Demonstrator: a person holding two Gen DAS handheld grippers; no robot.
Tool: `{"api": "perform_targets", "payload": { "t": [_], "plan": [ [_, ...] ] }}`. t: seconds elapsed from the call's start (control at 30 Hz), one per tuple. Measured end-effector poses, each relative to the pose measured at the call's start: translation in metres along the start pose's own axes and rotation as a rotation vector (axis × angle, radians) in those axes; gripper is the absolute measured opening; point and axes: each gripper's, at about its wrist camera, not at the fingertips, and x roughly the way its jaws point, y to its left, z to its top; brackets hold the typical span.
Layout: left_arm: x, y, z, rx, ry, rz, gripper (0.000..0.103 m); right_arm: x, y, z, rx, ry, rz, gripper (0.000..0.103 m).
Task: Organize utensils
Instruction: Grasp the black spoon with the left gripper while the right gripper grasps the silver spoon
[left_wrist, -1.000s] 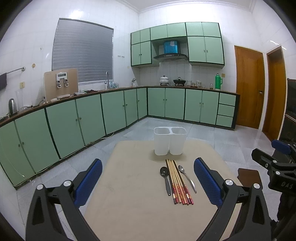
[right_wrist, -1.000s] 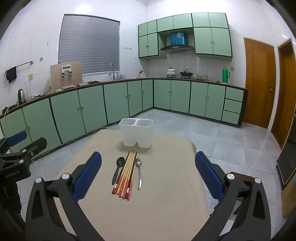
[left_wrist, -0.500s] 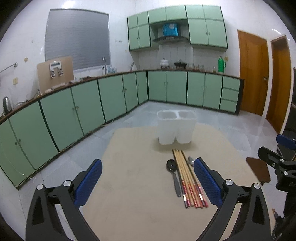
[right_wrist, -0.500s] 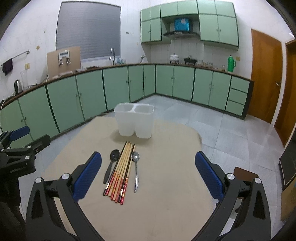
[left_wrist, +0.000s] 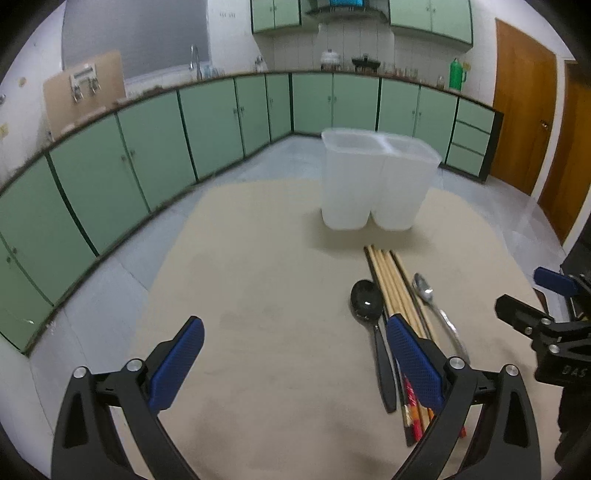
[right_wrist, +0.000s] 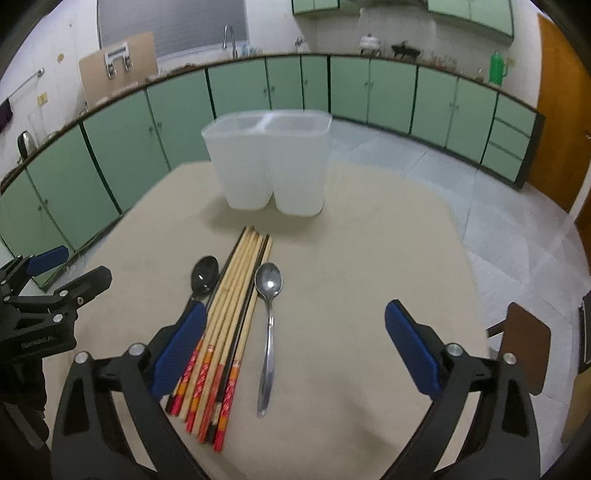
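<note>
Laid side by side on the beige table (right_wrist: 369, 258): a bundle of wooden chopsticks (right_wrist: 236, 291) with red-patterned ends, flanked by a black spoon (right_wrist: 204, 276) on its left and a metal spoon (right_wrist: 269, 317) touching its right edge, all pointing toward a translucent white two-compartment holder (right_wrist: 271, 162) standing upright just beyond the tips, both compartments apparently empty. Grouped and aligned this way, likely for easy sorting into the holder's two halves. Nothing yet lifted or sorted. Right gripper (right_wrist: 293, 350) held low above the handle ends, blue-padded fingers (right_wrist: 413, 348) wide apart and holding nothing, the metal spoon's handle and the chopstick ends between them, the left pad over the bundle's near edge; probably lining up for a first pick. Left gripper (left_wrist: 295, 363) hovering to the left of the utensils, fingers (left_wrist: 176, 363) likewise spread and empty, right pad over the chopsticks. Beyond the table, green kitchen cabinets (left_wrist: 147, 147), a grey tiled floor and a wooden door (left_wrist: 524, 122).
</note>
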Motion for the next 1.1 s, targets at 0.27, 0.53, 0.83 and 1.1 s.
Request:
{"api": "perform_targets", "payload": {
  "t": [0.27, 0.53, 0.83, 1.1],
  "plan": [
    [0.045, -0.003, 0.003, -0.006, 0.092, -0.035, 0.094, 0.057, -0.003, -0.001, -0.018, 0.132, 0.047, 0.062],
    [0.074, -0.017, -0.004, 0.005, 0.141, -0.066, 0.094, 0.079, 0.003, -0.009, -0.069, 0.172, 0.030, 0.046],
    [0.097, -0.018, -0.012, 0.027, 0.168, -0.041, 0.095, 0.076, -0.014, -0.006, -0.041, 0.149, -0.060, 0.038],
    [0.099, -0.019, -0.003, 0.026, 0.164, -0.052, 0.094, 0.082, -0.016, 0.003, -0.023, 0.157, -0.021, 0.044]
  ]
}}
